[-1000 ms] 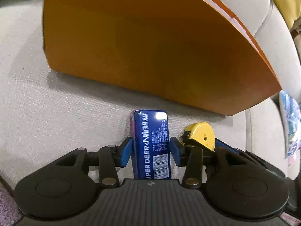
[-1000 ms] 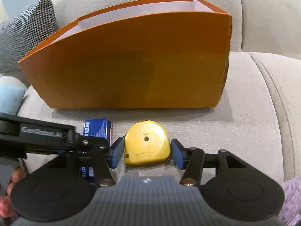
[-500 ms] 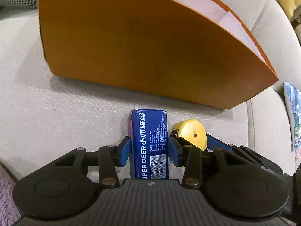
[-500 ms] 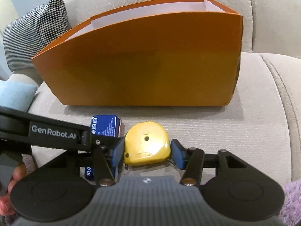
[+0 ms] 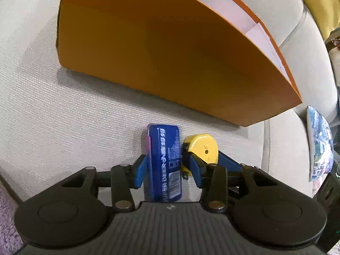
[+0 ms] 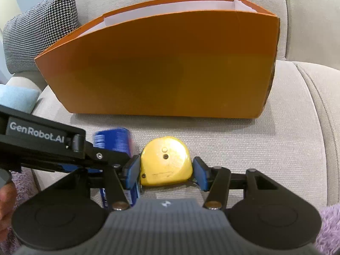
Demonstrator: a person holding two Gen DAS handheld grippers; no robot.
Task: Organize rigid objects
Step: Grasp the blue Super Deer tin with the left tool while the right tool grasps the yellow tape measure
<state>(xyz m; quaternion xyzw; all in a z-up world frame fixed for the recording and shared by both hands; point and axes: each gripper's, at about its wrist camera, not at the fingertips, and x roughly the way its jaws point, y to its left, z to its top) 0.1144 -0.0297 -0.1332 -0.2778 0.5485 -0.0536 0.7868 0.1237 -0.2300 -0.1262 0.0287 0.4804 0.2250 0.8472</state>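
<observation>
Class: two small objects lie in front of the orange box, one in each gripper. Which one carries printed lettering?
The blue tin, between the left gripper's fingers; the yellow tape measure beside it shows no lettering.

Both claws are angled downward side by side. The left claw is clamped on a blue tin; the right claw on a yellow tape measure.

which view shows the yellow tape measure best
The right wrist view. There the yellow tape measure sits centred between the right claw pads, its whole face in sight. The left wrist view shows only part of it, off to the right beside the blue tin, behind claw fingers.
</observation>
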